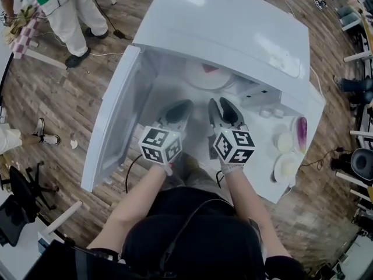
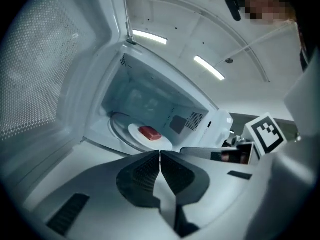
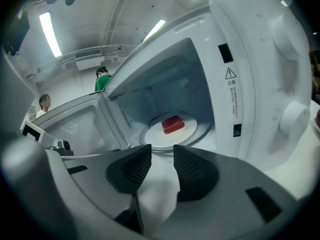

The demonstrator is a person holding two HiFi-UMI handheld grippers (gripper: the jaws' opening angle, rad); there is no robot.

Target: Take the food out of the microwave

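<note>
A white microwave stands with its door swung open to the left. Inside, a red block of food lies on a white plate on the glass turntable; the right gripper view shows the food and the plate too. My left gripper is shut with nothing between its pads, just in front of the cavity opening. Beside it, my right gripper is open and empty, aimed at the plate. In the head view both grippers sit side by side at the microwave's mouth.
Small white dishes and a purple one sit on the table right of the microwave. The control panel with two knobs borders the cavity on the right. A person in a green top stands at the far left.
</note>
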